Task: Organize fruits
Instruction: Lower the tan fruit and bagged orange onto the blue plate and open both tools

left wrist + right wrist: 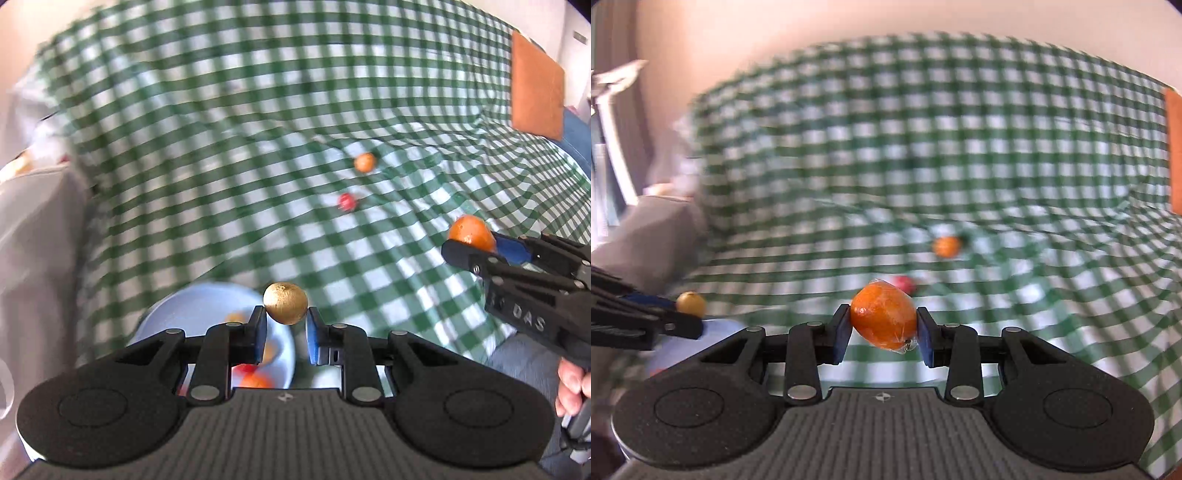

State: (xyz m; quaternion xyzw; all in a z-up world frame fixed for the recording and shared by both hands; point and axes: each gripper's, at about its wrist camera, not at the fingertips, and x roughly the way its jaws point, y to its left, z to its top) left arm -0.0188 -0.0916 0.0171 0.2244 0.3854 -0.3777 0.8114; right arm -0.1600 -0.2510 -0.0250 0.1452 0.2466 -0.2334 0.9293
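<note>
We count two loose fruits lying on the green-checked cloth (221,147): one small orange fruit (365,162) and, nearer the light blue bowl (177,314), one small red fruit (347,201). Two more are being carried. Our left gripper (286,325) holds a golden-brown round fruit (285,303) just above the bowl's near rim; its blue pads stand beside the fruit, though a small gap shows on the right side, so we cannot tell if the jaws grip it tightly. Our right gripper (882,332) has its jaws closed narrowly on a larger orange (884,320) wrapped in clear film, held well to the right of the bowl and above the cloth. Inside the bowl we make out several orange and red pieces, too blurred and too hidden by the gripper to count.

The only writing we can read is "DAS" in raised letters on the side of the right gripper, seen in the left wrist view; characters before it are unclear.

The cloth is wrinkled and drapes over a soft, raised surface. One tan-orange rectangular pad (537,85) lies far beyond the bowl, at the cloth's right edge. Pale walls stand behind, and a grey cushion-like shape (33,240) sits left of the bowl.
</note>
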